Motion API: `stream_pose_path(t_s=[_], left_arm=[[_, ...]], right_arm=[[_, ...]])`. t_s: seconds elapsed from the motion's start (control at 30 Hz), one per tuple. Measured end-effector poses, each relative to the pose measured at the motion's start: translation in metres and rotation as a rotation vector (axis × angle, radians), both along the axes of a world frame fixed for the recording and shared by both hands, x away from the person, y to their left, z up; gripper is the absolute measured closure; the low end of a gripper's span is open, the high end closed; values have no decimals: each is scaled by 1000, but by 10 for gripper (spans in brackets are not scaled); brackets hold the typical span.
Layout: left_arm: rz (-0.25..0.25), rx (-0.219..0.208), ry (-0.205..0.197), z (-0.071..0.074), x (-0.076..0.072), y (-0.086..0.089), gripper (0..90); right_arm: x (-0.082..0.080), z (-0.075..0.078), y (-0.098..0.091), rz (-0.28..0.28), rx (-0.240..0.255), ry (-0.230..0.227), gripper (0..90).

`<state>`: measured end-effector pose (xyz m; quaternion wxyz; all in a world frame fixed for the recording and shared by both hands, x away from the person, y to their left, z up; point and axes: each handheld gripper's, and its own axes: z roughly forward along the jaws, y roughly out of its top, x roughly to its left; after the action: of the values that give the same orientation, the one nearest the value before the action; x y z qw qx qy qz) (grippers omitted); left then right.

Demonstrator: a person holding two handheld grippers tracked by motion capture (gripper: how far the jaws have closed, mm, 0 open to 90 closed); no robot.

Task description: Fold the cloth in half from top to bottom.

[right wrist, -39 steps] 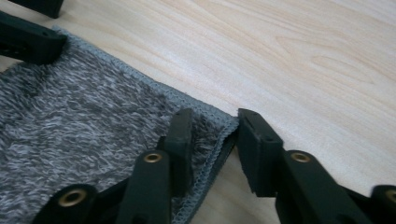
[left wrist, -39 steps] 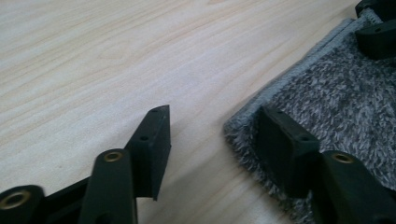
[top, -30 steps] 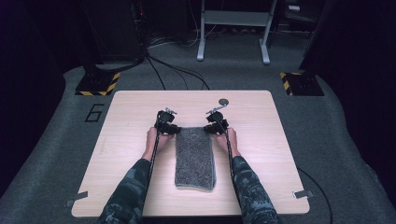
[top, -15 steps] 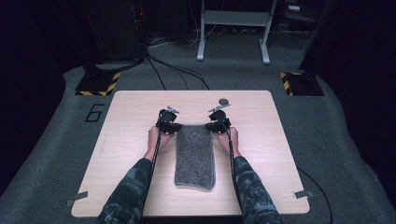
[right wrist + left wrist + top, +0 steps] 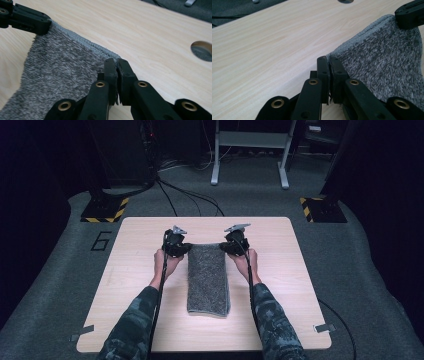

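On the worktop (image 5: pixel 130 285), mid-board: a folded grey towel (image 5: pixel 208 280) gripped at both far corners.
Its long axis runs from the person's edge straight toward the far edge. The left gripper (image 5: pixel 186 248) is clenched on the far left corner, the right gripper (image 5: pixel 223 247) on the far right corner, and that end is lifted while the near end lies flat.

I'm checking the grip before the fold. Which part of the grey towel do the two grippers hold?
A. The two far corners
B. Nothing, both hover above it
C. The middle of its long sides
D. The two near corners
A: the left gripper and right gripper are each clamped on a far corner of the grey towel.
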<state>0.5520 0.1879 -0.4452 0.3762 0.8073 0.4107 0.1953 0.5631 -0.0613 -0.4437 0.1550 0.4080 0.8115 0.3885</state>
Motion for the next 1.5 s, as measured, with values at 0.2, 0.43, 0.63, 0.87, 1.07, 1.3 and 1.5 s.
stream_pose_path(t_s=[0.2,0.43,0.63,0.87,1.07,1.3,1.5], left_arm=[[-4,3,-25,15,-2,-3,876],[1,-7,-72,34,-5,-4,876],[2,-20,-95,43,-10,-3,876],[-38,-18,-113,44,-31,-5,875],[-73,-20,-103,40,-45,-6,874],[-124,-4,-87,26,-69,-10,871],[-147,6,-67,13,-84,-9,869]], right_arm=[[-4,17,-4,3,11,-45,873],[-5,36,-6,-5,12,-91,873],[-9,46,-6,-3,16,-136,872],[-35,45,-12,29,16,-182,871],[-60,34,-17,46,6,-207,870],[-87,16,-25,55,22,-189,869],[-107,3,-27,74,23,-176,868]])
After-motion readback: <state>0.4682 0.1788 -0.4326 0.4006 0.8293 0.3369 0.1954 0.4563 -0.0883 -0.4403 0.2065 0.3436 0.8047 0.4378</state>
